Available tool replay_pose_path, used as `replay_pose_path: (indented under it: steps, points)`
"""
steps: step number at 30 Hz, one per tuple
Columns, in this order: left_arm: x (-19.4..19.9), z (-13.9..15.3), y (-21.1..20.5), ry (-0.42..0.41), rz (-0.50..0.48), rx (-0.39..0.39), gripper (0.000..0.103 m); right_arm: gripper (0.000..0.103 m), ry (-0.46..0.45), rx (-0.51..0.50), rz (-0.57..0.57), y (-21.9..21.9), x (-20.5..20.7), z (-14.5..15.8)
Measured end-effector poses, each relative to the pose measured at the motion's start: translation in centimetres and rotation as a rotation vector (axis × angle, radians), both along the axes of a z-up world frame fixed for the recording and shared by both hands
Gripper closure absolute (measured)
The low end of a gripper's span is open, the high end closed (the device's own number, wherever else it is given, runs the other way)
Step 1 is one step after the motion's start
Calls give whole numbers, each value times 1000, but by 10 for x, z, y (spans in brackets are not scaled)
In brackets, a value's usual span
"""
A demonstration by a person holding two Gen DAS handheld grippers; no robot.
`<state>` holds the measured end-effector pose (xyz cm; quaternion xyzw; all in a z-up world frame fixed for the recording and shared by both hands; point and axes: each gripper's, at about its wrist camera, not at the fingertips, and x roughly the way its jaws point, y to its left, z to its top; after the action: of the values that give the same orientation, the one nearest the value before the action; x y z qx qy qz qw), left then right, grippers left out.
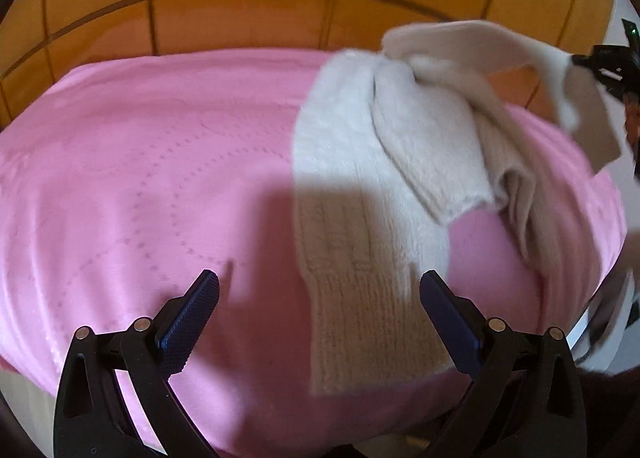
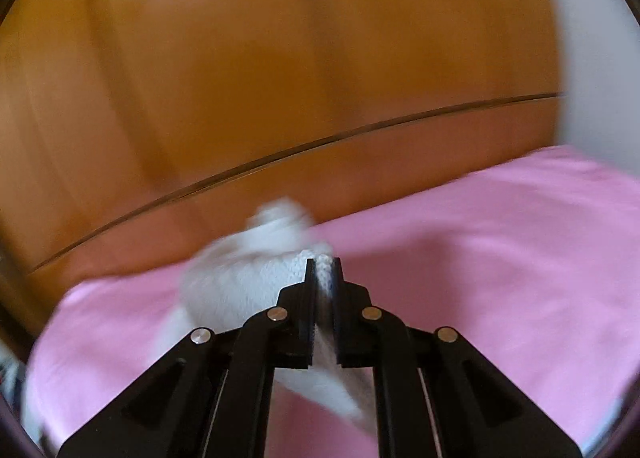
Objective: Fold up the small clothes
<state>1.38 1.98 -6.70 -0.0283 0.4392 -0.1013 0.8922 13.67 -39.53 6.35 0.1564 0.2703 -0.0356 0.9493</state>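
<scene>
Early in the fold, judging by the lie of the cloth. Seen on the pink quilted blanket [image 1: 152,177]: a cream-white fuzzy knitted garment [image 1: 360,193], its ribbed end flat on the blanket nearest the left tool [image 1: 320,290], its far part bunched and lifted off the blanket toward the orange-brown wooden panelled wall [image 1: 240,13]. Left tool with blue textured pads [image 1: 192,318] spread wide apart, holding nothing, poised just above the blanket with the ribbed end of the garment between and slightly beyond the pads. Right tool [image 2: 323,270] closed tight on a fold of the same garment [image 2: 248,282], white knit pinched between its black fingers [image 2: 308,298] and raised above the blanket [image 2: 500,242]; blurred there, so probably in motion. In the left wrist view, the right tool's black frame [image 1: 608,69] visible at the garment's raised edge, on the side away from the left tool. No finished crease visible; one flap only draped loosely over the middle of the garment. Left to do, by this reckoning: laying the raised part down over the flat ribbed part, squaring the edges, pressing the fold, perhaps a second fold. Whether other clothes waited could not be told.
</scene>
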Motion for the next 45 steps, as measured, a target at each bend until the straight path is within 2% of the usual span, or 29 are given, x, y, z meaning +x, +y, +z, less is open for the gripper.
replay_pose_path:
  steps: [1,2,3,4,5,6,8,10,12,13,15,18,19,20,22,24,25,30,31,33,34,35,36,37,38,39,40,41,45]
  points:
    - [4,-4,-3,21,-9,6,23,97,21,-15,-91,-31,5,-3]
    - [7,-8,-4,42,-9,13,32,97,38,-19,-148,-53,10,-7]
    - [10,-11,-6,53,-3,21,34,99,60,-31,-204,-74,15,-12]
    - [11,-10,-6,44,-2,11,50,102,84,-56,-275,-98,21,-19]
    - [12,-8,-5,39,-8,1,79,98,101,-52,-303,-114,25,-26]
    - [16,-6,-5,39,-12,-1,88,98,126,-16,-310,-133,31,-35]
    - [25,2,4,24,10,-3,95,61,152,-13,-360,-152,32,-45]
    - [38,13,17,-15,74,44,96,60,138,23,-354,-158,24,-54]
    - [54,24,40,-49,152,85,96,54,142,33,-275,-140,18,-60]
    - [68,33,58,-71,222,108,96,49,144,39,-243,-138,15,-63]
    - [93,50,92,-109,356,141,96,48,164,83,-128,-115,0,-71]
    - [115,78,124,-155,477,115,94,47,213,162,47,-65,-25,-85]
    - [119,87,132,-180,511,92,79,45,221,180,90,-53,-32,-88]
    - [120,93,133,-198,513,60,55,45,233,193,140,-35,-41,-89]
    - [109,98,127,-235,457,-31,29,44,250,240,235,1,-62,-89]
    - [111,93,108,-226,374,-95,29,44,259,281,306,29,-74,-93]
    - [111,84,97,-183,309,-143,29,44,261,299,340,47,-79,-95]
    - [107,22,44,68,96,-439,32,47,333,364,432,108,-87,-114]
    - [107,14,36,98,81,-481,32,52,369,356,444,120,-85,-121]
    - [109,-1,17,161,43,-566,32,72,391,290,433,133,-78,-126]
    - [111,-7,7,191,26,-600,32,90,397,234,417,139,-77,-128]
    - [113,-11,-1,209,8,-623,32,95,409,214,412,141,-74,-130]
    - [115,-14,-4,222,-9,-633,34,95,411,209,412,144,-71,-129]
    - [118,-18,-14,237,-22,-615,54,96,396,196,418,144,-71,-124]
    - [121,-18,-17,249,-34,-604,81,96,379,175,421,144,-74,-119]
    - [124,-21,-22,266,-54,-597,90,96,352,145,423,142,-77,-108]
    - [121,-19,-25,263,-54,-585,97,96,331,131,422,133,-84,-102]
    - [120,-13,-22,238,-43,-572,98,97,303,119,421,128,-89,-93]
    - [110,32,16,133,-29,-608,99,97,166,111,405,96,-107,-40]
